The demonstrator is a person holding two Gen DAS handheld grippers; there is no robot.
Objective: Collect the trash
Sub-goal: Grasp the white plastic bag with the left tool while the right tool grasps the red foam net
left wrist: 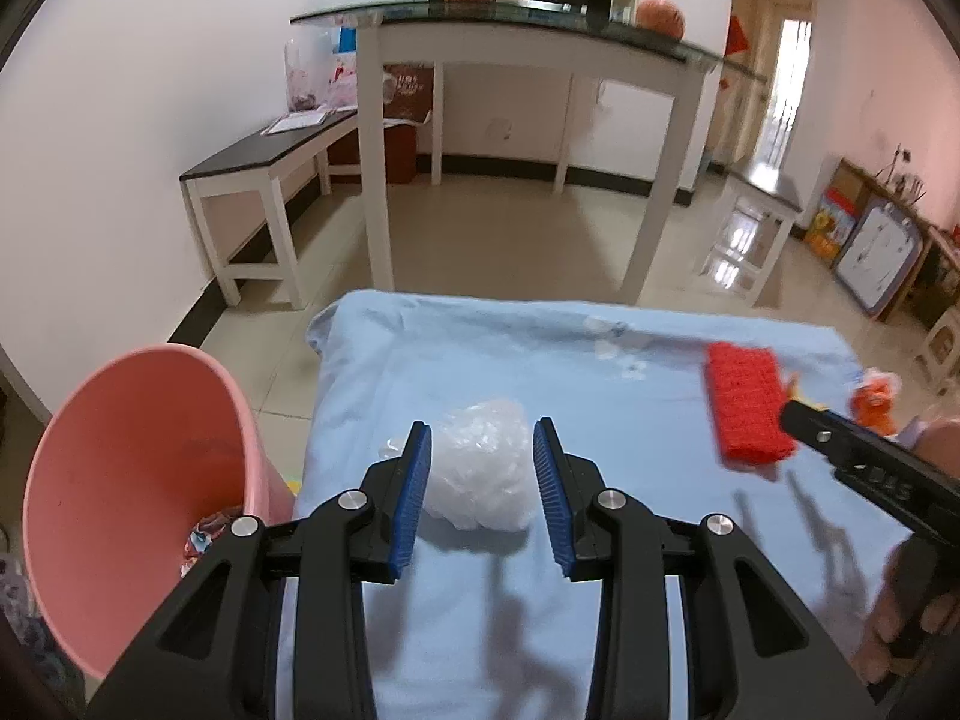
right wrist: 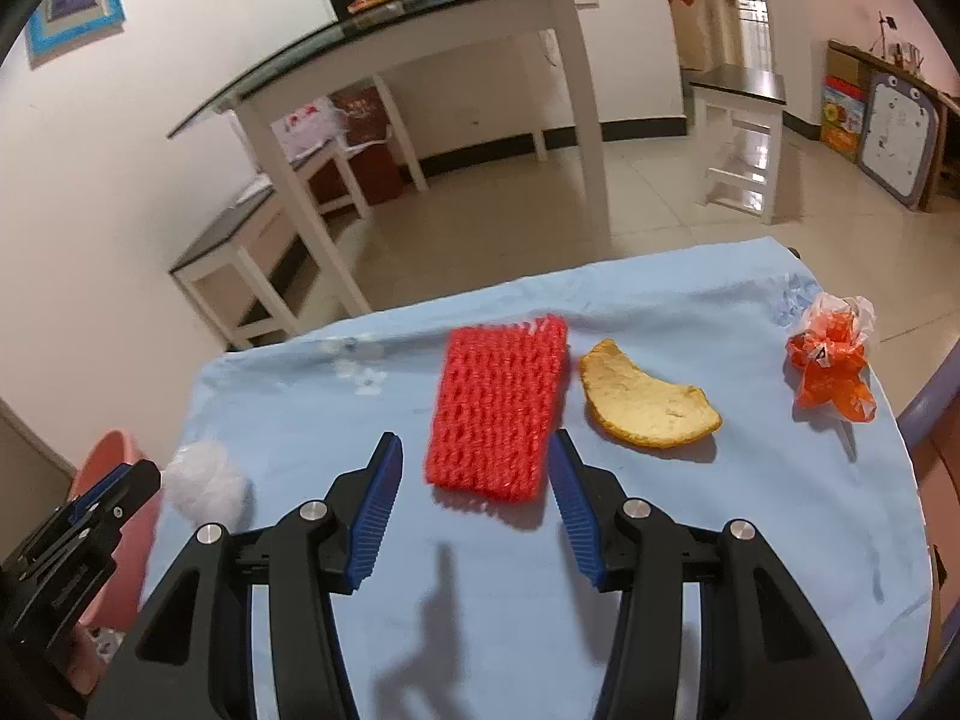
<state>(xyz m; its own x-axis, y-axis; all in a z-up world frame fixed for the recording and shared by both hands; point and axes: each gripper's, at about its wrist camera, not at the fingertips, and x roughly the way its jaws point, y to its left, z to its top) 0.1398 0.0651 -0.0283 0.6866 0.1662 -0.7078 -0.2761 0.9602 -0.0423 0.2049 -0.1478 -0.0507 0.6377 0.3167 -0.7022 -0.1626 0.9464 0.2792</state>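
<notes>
A crumpled clear plastic wad (left wrist: 480, 471) lies on the blue-clothed table (left wrist: 540, 348). My left gripper (left wrist: 482, 468) is open, its blue pads on either side of the wad, not closed on it. The wad also shows in the right wrist view (right wrist: 204, 489). A red foam net sleeve (right wrist: 495, 411) lies flat on the cloth; my right gripper (right wrist: 474, 474) is open with its fingertips flanking the sleeve's near end. An orange peel (right wrist: 648, 402) lies right of the sleeve. A crumpled orange and clear wrapper (right wrist: 831, 369) lies at the far right. A pink bin (left wrist: 138, 498) stands left of the table.
The bin holds some colourful wrappers (left wrist: 207, 534). Small clear scraps (left wrist: 612, 351) lie near the table's far edge. Beyond it stand a white glass-topped table (left wrist: 528, 30), a low bench (left wrist: 252, 180) and a white stool (left wrist: 756, 222) on tiled floor.
</notes>
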